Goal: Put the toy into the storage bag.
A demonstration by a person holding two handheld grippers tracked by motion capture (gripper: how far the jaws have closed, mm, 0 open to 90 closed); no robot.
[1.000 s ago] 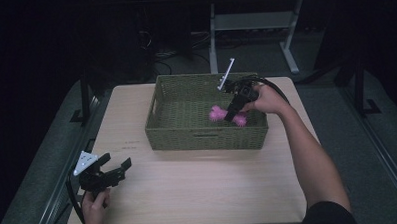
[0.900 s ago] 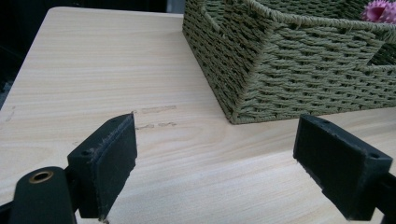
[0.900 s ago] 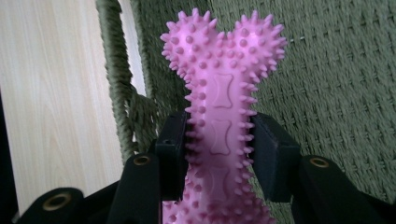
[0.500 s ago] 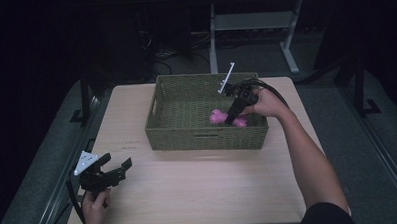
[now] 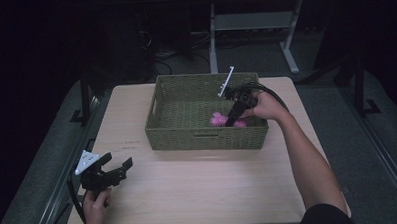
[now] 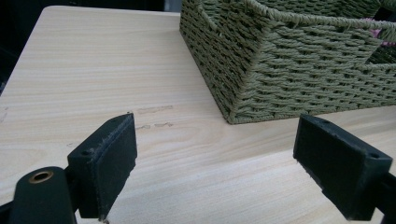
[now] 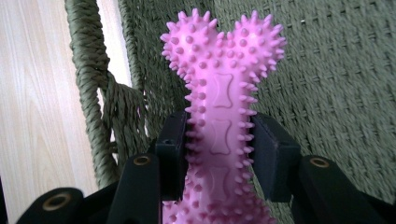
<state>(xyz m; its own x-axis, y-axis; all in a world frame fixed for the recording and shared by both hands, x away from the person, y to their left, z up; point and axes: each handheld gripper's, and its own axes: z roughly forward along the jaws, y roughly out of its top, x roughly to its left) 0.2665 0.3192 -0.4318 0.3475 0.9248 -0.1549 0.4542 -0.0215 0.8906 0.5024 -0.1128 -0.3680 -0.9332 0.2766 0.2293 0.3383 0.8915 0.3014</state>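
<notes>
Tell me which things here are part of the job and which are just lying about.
In the job:
- pink spiky bone toy, clamped in the right gripper
- green woven basket around it

Idle or background:
- left gripper, open over the table
- metal desk frame behind

No legible text, label, brand, number or sign found. Pink spiked bone toy [image 7: 219, 116]: raised bone-shaped emblems along shaft, no lettering. Woven basket [image 5: 205, 137]: plain weave, no tag. Table [image 5: 199, 192]: bare wood grain, faint scuff marks, unreadable as characters. Pads [image 6: 105, 163] of left gripper: blank black surface, no marking.
</notes>
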